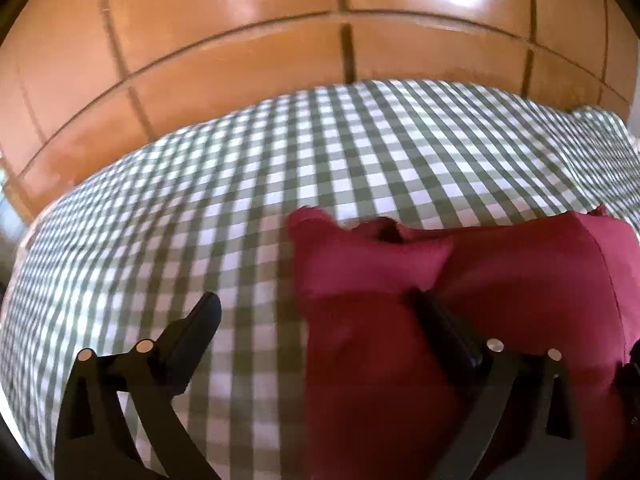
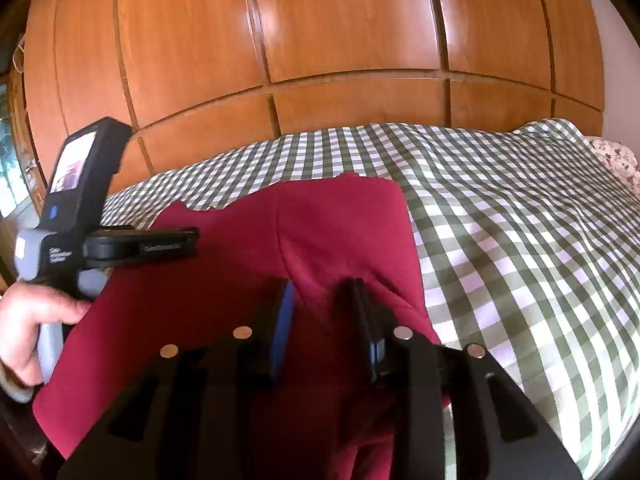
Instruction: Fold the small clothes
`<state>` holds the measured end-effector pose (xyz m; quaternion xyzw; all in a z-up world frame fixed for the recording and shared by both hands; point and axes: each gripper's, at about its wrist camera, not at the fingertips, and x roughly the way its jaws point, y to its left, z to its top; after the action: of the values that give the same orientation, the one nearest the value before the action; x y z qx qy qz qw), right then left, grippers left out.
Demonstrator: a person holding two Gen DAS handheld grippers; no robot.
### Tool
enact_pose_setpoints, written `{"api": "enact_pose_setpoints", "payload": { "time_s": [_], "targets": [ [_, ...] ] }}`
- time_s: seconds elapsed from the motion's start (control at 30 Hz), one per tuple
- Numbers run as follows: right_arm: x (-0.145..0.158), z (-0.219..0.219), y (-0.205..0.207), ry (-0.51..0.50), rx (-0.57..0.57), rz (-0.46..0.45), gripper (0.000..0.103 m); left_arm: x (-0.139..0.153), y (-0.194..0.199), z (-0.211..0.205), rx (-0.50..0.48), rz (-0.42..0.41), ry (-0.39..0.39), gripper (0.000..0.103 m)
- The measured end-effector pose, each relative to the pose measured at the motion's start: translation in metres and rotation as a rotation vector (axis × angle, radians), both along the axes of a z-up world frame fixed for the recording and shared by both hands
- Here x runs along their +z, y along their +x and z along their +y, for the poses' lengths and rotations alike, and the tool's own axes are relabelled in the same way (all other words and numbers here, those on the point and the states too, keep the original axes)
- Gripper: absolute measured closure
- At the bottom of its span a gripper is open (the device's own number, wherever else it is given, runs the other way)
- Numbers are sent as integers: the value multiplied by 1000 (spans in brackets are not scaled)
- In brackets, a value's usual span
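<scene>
Black fingers of the right gripper [image 2: 320,300] fill the bottom of the right wrist view, with blue pads on their inner faces. They're fairly narrow and sit right on a raised ridge of the red garment [image 2: 248,264]. Some cloth is between them, but I honestly can't tell if the pads are actually pinching it or just straddling it.

Over on the other side, the left gripper [image 1: 316,312] is spread wide and holding nothing. One finger is over the green checked bedspread [image 1: 200,184], the other is over the garment's left edge. From the right wrist view you can see the person's left hand [image 2: 36,320] on that tool's grey handle.

My guess is we're mid-fold: the right side anchors the cloth while the left lines up for a new grab. Next it needs to come down on that near left edge, close on it, then carry it across without dragging the whole piece.

The garment itself is a soft, thick-looking, deep red knit, lying on the bed in front of a wooden wardrobe [image 2: 340,32]. It's partly doubled over, with a visible seam, a rumpled far edge and a loose flap at the top left.
</scene>
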<state>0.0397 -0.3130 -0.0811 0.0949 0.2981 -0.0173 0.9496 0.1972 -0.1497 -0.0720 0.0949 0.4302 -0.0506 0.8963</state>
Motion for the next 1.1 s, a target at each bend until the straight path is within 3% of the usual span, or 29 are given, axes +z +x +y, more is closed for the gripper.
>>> {"api": "enact_pose_setpoints", "payload": {
  "time_s": [0.1, 0.17, 0.23, 0.3, 0.53, 1.1],
  "targets": [
    [2, 2, -2, 4, 14, -1, 64, 8, -13, 7, 14, -16, -16, 5],
    [4, 5, -4, 10, 28, -2, 54, 13, -22, 11, 17, -20, -33, 5],
    [6, 8, -7, 26, 58, -6, 35, 16, -28, 13, 15, -29, -38, 5],
    [9, 13, -11, 18, 76, -11, 28, 20, -37, 13, 12, -44, -36, 5],
    [12, 21, -22, -6, 84, -8, 24, 31, -63, 18, -10, -70, -48, 5],
    [30, 20, -46, -51, 35, -31, 9, 36, -107, 40, -7, -25, -168, 4]
  ]
}}
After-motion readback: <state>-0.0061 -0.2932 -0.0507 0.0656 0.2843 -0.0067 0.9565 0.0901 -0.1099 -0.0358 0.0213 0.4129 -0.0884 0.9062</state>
